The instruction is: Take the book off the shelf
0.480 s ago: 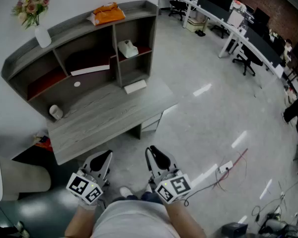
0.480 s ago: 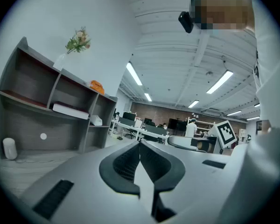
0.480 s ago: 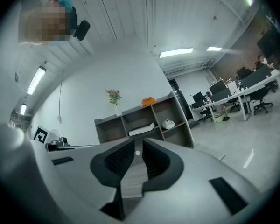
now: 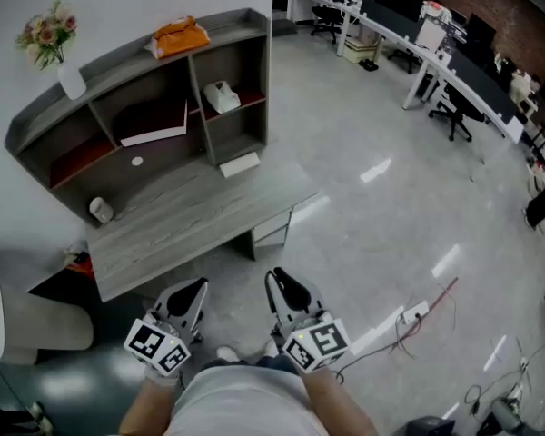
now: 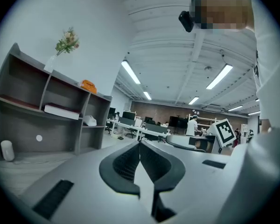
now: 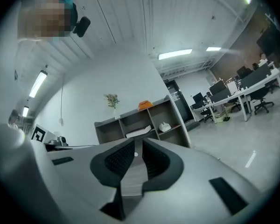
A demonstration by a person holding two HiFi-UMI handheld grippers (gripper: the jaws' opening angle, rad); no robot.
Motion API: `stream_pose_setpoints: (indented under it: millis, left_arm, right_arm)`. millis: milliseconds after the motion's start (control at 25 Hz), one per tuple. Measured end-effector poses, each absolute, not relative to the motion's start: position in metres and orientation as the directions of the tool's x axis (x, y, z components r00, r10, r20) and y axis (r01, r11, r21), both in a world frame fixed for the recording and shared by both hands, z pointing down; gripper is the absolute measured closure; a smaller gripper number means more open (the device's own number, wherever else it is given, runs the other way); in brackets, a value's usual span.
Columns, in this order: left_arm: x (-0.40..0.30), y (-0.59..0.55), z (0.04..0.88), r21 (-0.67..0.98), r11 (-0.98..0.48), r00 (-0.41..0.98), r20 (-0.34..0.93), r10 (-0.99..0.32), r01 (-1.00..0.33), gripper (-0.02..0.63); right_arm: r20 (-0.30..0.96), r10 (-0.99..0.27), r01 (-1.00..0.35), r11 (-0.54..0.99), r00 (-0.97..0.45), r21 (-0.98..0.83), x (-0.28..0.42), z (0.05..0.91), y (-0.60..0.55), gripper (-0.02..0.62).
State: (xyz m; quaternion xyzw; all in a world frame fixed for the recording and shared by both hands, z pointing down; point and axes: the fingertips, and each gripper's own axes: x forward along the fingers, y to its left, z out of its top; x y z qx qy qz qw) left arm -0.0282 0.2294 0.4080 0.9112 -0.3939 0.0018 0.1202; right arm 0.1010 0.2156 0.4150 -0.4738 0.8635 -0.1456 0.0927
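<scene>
Head view: two grippers sit low in frame, the left hand-held gripper (image 4: pixel 187 295) and the right hand-held gripper (image 4: pixel 287 287). Both stop short of the front edge of the grey wooden table (image 4: pixel 200 221), with bare floor between. One grey wooden shelf unit (image 4: pixel 204 57) stands at the table's back. One flat white book (image 4: pixel 154 135) lies on the middle compartment's board, well apart from both grippers. One orange bag (image 4: pixel 179 36) lies on top. The table top before the shelf is mostly bare.

Left gripper view: left hand-held gripper (image 5: pixel 140 143) jaws meet at the tips, nothing between. Book (image 5: pixel 60 111) far left.

Right gripper view: right hand-held gripper (image 6: pixel 136 146) jaws slightly apart, empty. Book (image 6: pixel 139 133) beyond the tips.
</scene>
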Motion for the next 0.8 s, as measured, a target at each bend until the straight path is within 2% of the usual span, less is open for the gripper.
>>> stream_pose_setpoints:
  millis: [200,400,800]
  left_arm:
    - [-0.006,0.226,0.407,0.176,-0.647,0.668,0.113,-0.736,-0.742,0.591]
    - [0.009,0.227,0.408,0.179,-0.637,0.659,0.119,-0.742,-0.750,0.591]
    - [0.009,0.178,0.428,0.210,-0.641,0.670,0.108,-0.735,-0.738,0.591]
  right_arm:
    - [-0.080,-0.835,-0.759,0.530,-0.544,-0.377,0.129,0.414,0.215,0.535]
    - [-0.081,-0.836,-0.727,0.516,-0.543,-0.453,0.146,0.425,0.212,0.535]
    - [-0.059,-0.832,-0.733,0.516,-0.551,-0.443,0.145,0.441,0.169,0.535]
